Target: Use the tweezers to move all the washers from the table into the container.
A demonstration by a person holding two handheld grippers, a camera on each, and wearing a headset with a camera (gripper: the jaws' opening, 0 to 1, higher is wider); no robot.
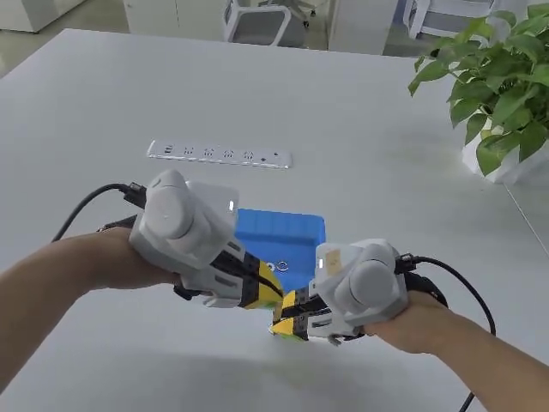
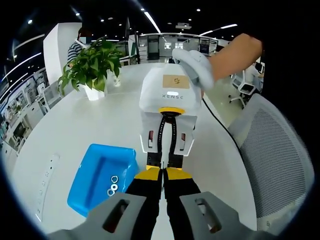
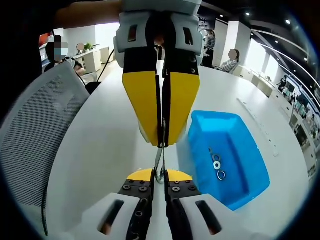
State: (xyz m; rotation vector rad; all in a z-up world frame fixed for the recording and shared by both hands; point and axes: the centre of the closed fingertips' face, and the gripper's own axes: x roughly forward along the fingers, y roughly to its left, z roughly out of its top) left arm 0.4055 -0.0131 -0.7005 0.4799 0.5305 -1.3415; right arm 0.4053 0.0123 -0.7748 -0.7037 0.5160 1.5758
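The two grippers meet tip to tip over the white table (image 1: pixel 360 146), just in front of the blue container (image 1: pixel 287 230). My left gripper (image 1: pixel 273 296) comes in from the left, my right gripper (image 1: pixel 287 316) from the right. In the right gripper view, thin metal tweezers (image 3: pixel 159 157) run from the left gripper's (image 3: pixel 161 142) yellow jaws into my right gripper (image 3: pixel 159 176). Both pairs of jaws are shut on them. Three washers (image 3: pixel 216 162) lie inside the container (image 3: pixel 235 170). They also appear as washers (image 2: pixel 113 186) in the container (image 2: pixel 95 175) in the left gripper view.
A white power strip (image 1: pixel 219 154) lies beyond the container. A potted plant (image 1: pixel 502 86) stands at the table's far right edge. A grey mesh chair (image 2: pixel 280 160) is beside the table. People sit in the background of the room.
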